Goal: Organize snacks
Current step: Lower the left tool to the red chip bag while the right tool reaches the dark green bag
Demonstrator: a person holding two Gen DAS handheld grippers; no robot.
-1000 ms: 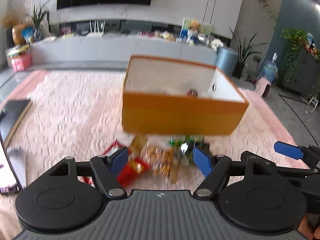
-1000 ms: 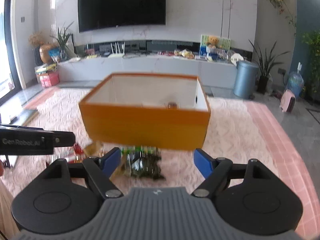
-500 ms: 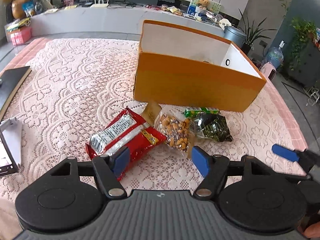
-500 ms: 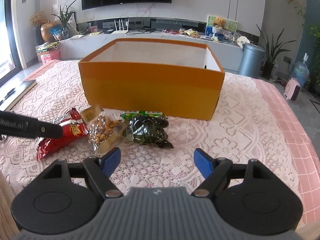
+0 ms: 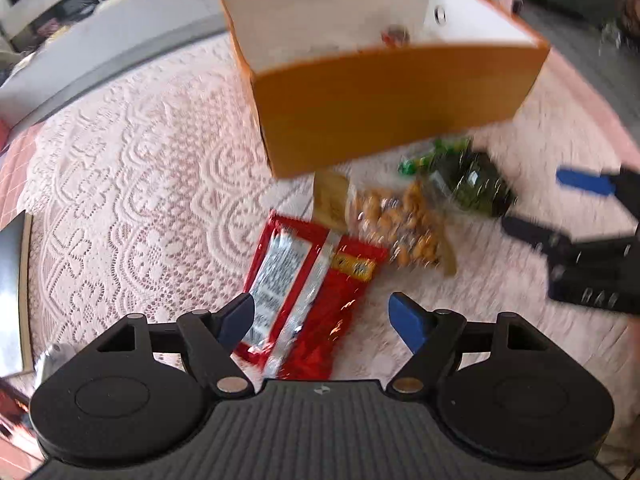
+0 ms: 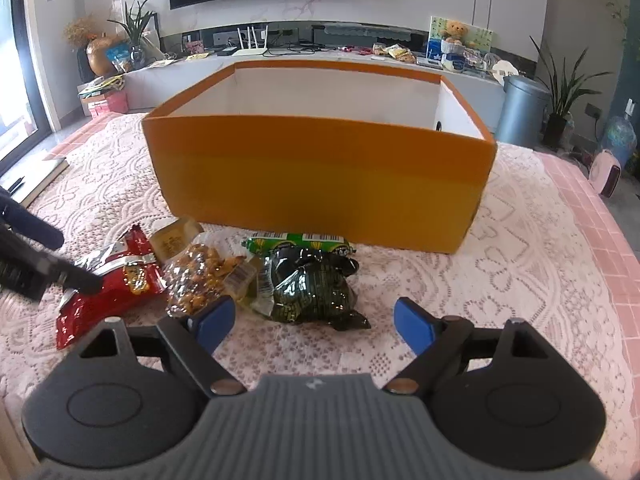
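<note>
Above the lace tablecloth (image 6: 500, 280), your left gripper (image 5: 322, 322) and right gripper (image 6: 314, 324) had just opened wider, holding nothing, over the red packet (image 5: 312, 292) and dark green packet (image 6: 312, 292).

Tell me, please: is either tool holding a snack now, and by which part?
Nothing is held. The left tool is open above the red packet; the right tool is open before the dark green packet. Neither grips.

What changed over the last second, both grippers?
Both came down toward the snacks: left gripper over the red packet, right gripper before the dark green packet. Both sets of jaws have just been opening; nothing gripped. Orange box and snacks unmoved.
</note>
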